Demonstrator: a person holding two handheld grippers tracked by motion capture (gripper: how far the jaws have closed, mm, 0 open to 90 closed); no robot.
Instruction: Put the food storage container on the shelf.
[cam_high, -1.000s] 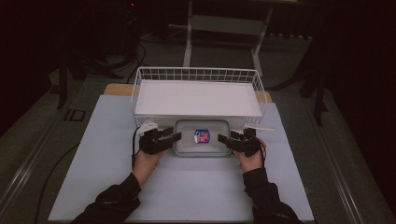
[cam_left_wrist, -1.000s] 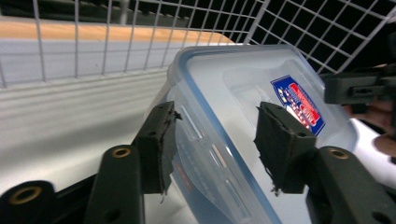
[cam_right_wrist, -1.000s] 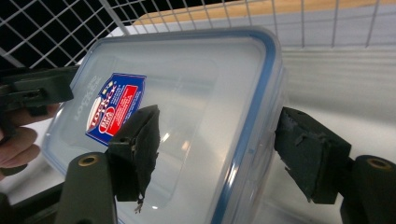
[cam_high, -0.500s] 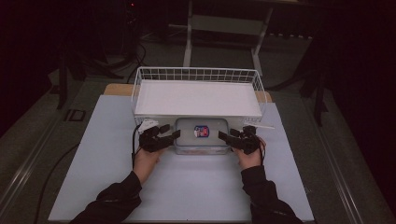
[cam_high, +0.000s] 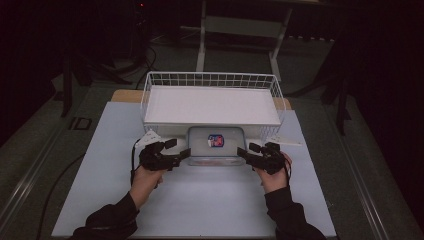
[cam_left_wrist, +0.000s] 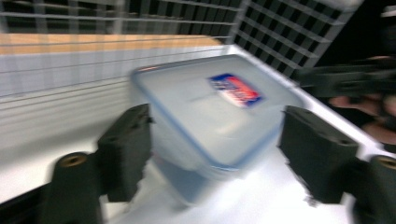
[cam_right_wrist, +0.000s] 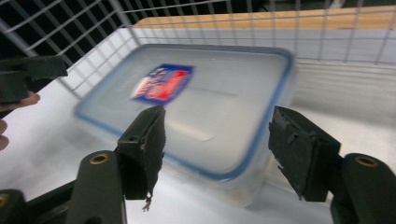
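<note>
Lidded plastic food container, clear with a blue-edged lid and a red-and-blue label, is what both hands are working around. Nearest the person, two dark sleeves and bare hands come up over the pale table mat. Each hand carries a black gripper: the left gripper stands at the container's left end, the right gripper at its right end. Both are spread wide. In the left gripper view the two pads straddle a corner of the box with clear gaps on either side. In the right gripper view the pads likewise frame the near end of the lid without touching it.

My reading is that this is the approach before a two-handed grasp; nothing is held yet. The next move calls for each gripper to come in level with the side walls and close together, so the box does not twist.

Its long axis runs left to right across the table, lid up, with the far long edge up against the front wall of the white wire basket. That basket, with a white sheet on its floor, stands beyond, and a wooden board shows behind it. Past the table the room is dark.
</note>
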